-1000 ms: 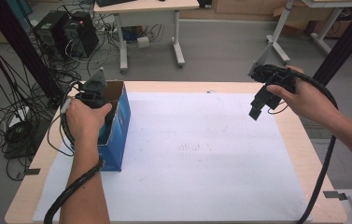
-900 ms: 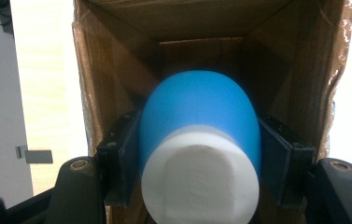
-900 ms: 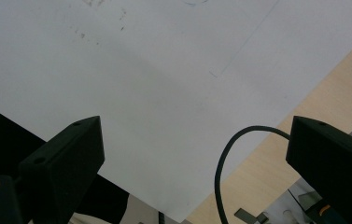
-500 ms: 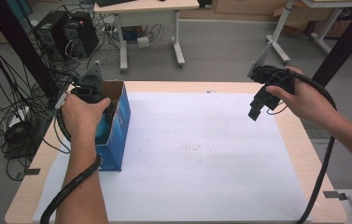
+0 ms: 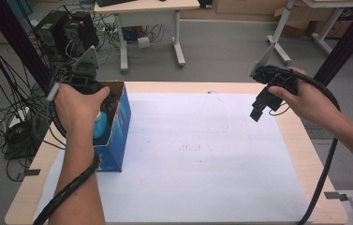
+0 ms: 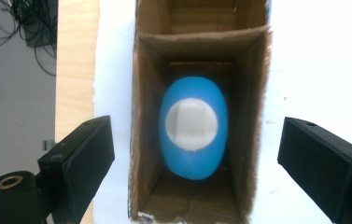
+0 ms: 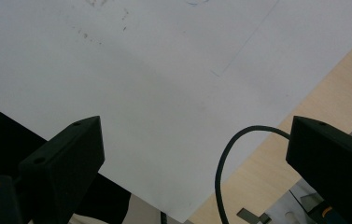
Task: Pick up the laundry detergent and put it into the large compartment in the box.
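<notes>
A blue cardboard box point(image 5: 118, 136) stands open-topped near the table's left edge. Inside it, a blue bottle point(image 5: 100, 127) with a white cap stands upright. In the left gripper view I look straight down into the box point(image 6: 145, 140) at the bottle point(image 6: 192, 128). My left gripper point(image 6: 195, 135) hangs above the box, pointing down. Its jaws have just been opening and now stand wide, outside the box walls, touching nothing. My right gripper point(image 5: 257, 112) hovers open over the far right of the table, and the right gripper point(image 7: 194, 140) has nothing between its jaws.
A large white paper sheet point(image 5: 197, 154) covers most of the wooden table point(image 5: 305, 154). A black cable point(image 7: 225, 158) loops under the right gripper. Behind the table are desks, computer cases and tangled cables on the floor.
My left hand has risen above the box and its jaws have spread apart, leaving the blue bottle standing inside. The right hand has kept still.
</notes>
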A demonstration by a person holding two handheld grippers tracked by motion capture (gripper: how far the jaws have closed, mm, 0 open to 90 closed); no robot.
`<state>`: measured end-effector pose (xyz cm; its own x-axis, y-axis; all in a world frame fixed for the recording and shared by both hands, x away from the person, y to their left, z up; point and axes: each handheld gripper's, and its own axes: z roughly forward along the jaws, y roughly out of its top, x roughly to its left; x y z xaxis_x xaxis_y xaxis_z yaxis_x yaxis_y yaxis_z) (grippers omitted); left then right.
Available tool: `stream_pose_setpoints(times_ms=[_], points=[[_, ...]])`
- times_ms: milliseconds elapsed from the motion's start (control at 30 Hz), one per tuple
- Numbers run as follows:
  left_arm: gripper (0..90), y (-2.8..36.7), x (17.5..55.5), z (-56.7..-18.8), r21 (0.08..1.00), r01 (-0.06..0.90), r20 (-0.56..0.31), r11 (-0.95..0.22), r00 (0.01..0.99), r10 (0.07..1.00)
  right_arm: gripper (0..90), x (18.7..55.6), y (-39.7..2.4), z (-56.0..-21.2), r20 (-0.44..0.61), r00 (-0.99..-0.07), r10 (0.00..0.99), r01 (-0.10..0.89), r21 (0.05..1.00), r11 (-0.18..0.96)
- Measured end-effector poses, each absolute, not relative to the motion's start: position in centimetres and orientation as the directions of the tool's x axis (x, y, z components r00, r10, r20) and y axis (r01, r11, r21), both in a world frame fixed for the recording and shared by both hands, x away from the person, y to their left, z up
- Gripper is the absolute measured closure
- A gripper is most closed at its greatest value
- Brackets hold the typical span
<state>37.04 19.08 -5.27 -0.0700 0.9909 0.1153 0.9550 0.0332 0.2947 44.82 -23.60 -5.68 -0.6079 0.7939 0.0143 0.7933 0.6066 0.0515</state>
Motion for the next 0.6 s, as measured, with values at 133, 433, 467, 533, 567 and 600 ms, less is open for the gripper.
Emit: stream_pose_setpoints(times_ms=[133,433,467,533,567,600], points=[[9.6,18.6,36.3,-4.2,0.317,0.948,0.099,0.033,-0.067,0.993,4.2,44.6,-23.8,-5.6,0.017,-0.603,0.798,0.797,0.057,0.601],[7.6,16.3,36.0,-3.0,0.308,0.951,0.090,-0.021,-0.007,0.996,4.1,44.7,-23.7,-5.6,0.021,-0.599,0.800,0.800,0.055,0.597],[7.6,16.0,36.0,-2.9,0.311,0.950,0.088,-0.024,-0.004,0.996,4.1,44.7,-23.7,-5.6,0.021,-0.600,0.800,0.799,0.057,0.598],[6.9,15.4,35.9,-2.7,0.312,0.949,0.092,-0.035,0.006,0.996,4.1,44.7,-23.7,-5.5,0.024,-0.603,0.798,0.797,0.061,0.600],[6.5,15.1,35.9,-2.7,0.315,0.949,0.089,-0.035,0.007,0.996,4.1,44.7,-23.7,-5.5,0.025,-0.605,0.796,0.795,0.063,0.603],[6.2,14.8,35.9,-2.6,0.314,0.948,0.089,-0.041,0.013,0.996,4.1,44.7,-23.7,-5.5,0.028,-0.605,0.796,0.795,0.063,0.603]])
